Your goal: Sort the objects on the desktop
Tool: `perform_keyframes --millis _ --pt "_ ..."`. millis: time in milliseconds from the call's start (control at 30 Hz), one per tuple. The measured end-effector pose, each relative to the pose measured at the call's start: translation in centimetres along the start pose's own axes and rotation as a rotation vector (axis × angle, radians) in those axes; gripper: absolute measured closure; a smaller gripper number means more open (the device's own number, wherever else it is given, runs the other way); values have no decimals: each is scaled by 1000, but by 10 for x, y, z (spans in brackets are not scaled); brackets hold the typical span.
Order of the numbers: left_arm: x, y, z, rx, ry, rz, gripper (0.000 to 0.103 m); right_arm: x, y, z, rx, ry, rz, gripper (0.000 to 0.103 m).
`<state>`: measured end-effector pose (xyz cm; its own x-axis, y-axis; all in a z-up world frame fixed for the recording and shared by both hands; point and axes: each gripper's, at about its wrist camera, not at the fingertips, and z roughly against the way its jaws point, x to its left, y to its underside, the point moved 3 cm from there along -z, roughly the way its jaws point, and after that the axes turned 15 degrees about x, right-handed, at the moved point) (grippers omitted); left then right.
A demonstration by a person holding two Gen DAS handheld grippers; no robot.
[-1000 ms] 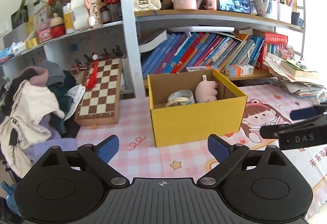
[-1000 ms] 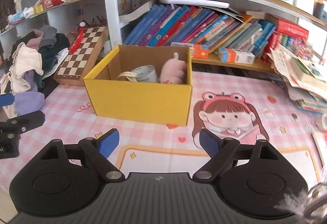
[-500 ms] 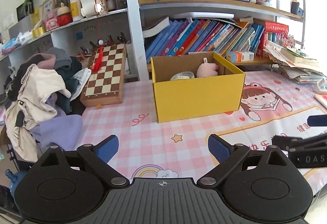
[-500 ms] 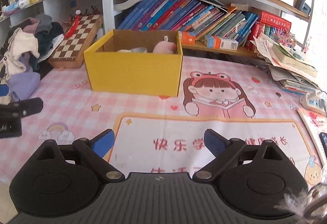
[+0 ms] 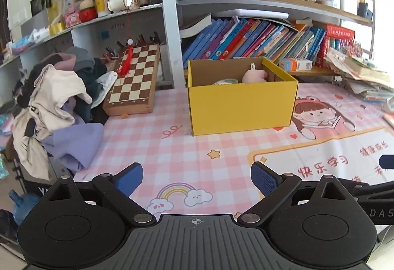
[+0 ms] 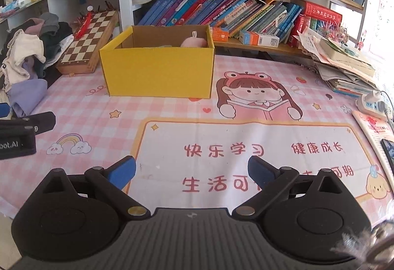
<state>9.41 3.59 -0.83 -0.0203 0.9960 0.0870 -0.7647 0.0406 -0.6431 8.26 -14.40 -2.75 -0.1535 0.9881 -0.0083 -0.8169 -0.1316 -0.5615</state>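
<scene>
The left gripper (image 5: 196, 177) is held low over the pink checked desk mat (image 5: 172, 147), its blue-padded fingers (image 5: 129, 177) spread wide with nothing between them. The right gripper (image 6: 191, 169) is likewise held with its fingers (image 6: 122, 170) parted and empty, above the white panel printed with red characters. The yellow cardboard box (image 5: 241, 107) is set on the mat well ahead of both grippers, slightly to the right of the left one and slightly to the left of the right one, apart from all fingers. Inside the box a pink plush toy (image 5: 254, 76) is seen against the right wall, and a roll of tape (image 5: 225, 81) is partly hidden beside it. A wooden chessboard (image 5: 134, 80) is leaned beside a heap of clothes (image 5: 56, 102) to the box's left.
</scene>
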Motion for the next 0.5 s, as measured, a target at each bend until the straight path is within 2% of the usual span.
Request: perform_keyframes --millis 200,500 --pt "-9 3 6 0 19 -33 2 4 6 1 9 -8 20 3" --pt "-15 5 5 15 8 -47 1 3 9 4 13 -19 31 2"
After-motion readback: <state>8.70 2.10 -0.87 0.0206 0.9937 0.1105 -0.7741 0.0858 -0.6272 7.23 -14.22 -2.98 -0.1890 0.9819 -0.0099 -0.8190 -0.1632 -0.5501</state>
